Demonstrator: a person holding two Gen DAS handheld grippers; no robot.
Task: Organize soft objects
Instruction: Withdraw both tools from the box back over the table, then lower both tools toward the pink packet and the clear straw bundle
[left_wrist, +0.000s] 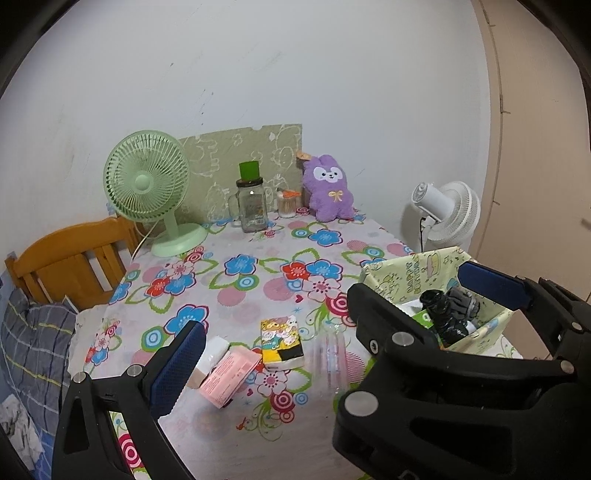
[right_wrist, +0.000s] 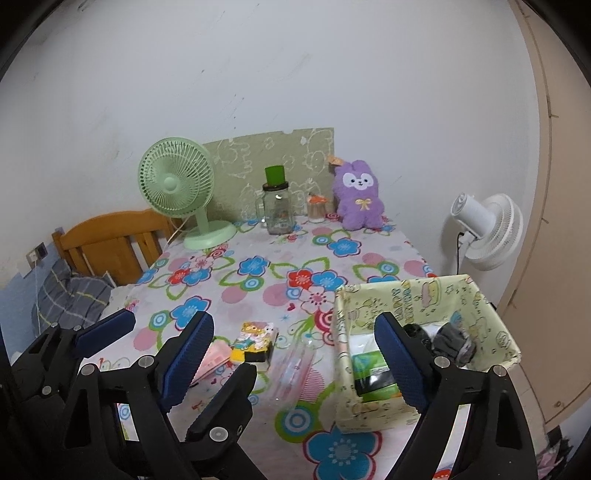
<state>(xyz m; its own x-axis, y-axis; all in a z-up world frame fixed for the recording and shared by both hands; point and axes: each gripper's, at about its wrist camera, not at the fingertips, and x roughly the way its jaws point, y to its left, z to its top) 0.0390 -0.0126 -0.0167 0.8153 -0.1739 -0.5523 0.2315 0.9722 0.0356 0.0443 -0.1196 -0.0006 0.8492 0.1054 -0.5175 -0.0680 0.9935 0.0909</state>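
Plush (left_wrist: 330, 188) upright at table's far edge against wall, well apart from both claws. Basket (right_wrist: 480, 295) at near right, socks (right_wrist: 452, 343) inside. Left gripper (left_wrist: 332, 332) jaws wide apart, empty, above tissue pack (left_wrist: 281, 341) and pink box (left_wrist: 229, 373). Right gripper (right_wrist: 295, 354) jaws apart, empty, right finger over basket. Only right view shows basket's green packet (right_wrist: 369, 369) clearly and left gripper from the side.

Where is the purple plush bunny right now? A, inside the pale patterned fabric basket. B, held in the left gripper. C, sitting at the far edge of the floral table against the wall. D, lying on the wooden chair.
C: the purple plush bunny sits upright at the back of the floral table, far from the pale patterned fabric basket and both open grippers.
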